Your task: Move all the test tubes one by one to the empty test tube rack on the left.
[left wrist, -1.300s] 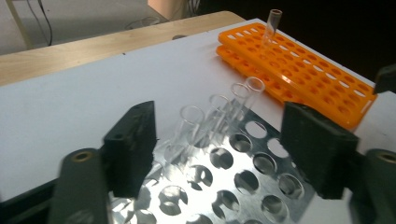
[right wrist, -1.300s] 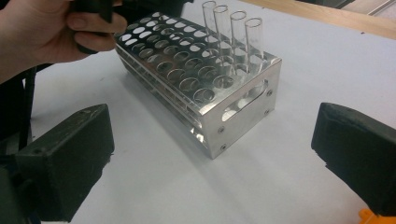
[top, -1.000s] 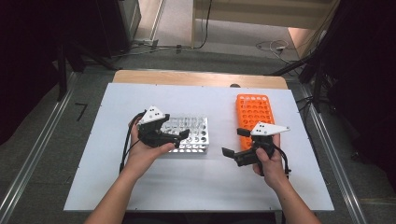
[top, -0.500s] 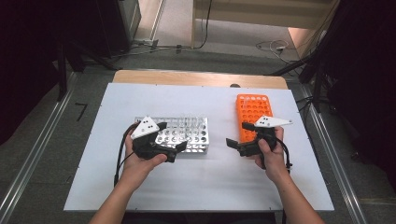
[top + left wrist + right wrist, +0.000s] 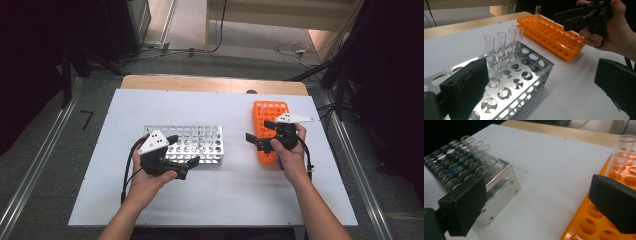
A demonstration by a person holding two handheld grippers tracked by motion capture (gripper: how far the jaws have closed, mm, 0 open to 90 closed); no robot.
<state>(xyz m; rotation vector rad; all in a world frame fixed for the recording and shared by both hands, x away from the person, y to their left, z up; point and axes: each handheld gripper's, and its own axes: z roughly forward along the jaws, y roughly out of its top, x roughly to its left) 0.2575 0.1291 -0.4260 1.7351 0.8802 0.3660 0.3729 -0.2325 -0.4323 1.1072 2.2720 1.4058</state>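
Note:
A silver metal rack [image 5: 192, 146] lies mid-table with several clear glass tubes [image 5: 207, 131] upright at its far right end. To the right lies an orange rack [image 5: 272, 112] with one glass tube [image 5: 538, 11] at its far end. My left gripper [image 5: 185, 150] is open at the metal rack's near left side, one jaw over the rack and the other in front of it; nothing is held. My right gripper [image 5: 256, 134] is open at the orange rack's left edge and points left. In the right gripper view the single tube [image 5: 624, 152] stands just beyond the right jaw.
The racks rest on a white tabletop [image 5: 225, 200] with bare room along the front and between them. A wooden strip [image 5: 210, 82] runs along the far edge. Metal rails and cables lie on the floor around the table.
My right gripper has moved away from the person, up alongside the orange rack. My left gripper has drawn back a little toward the person and lower on the metal rack.

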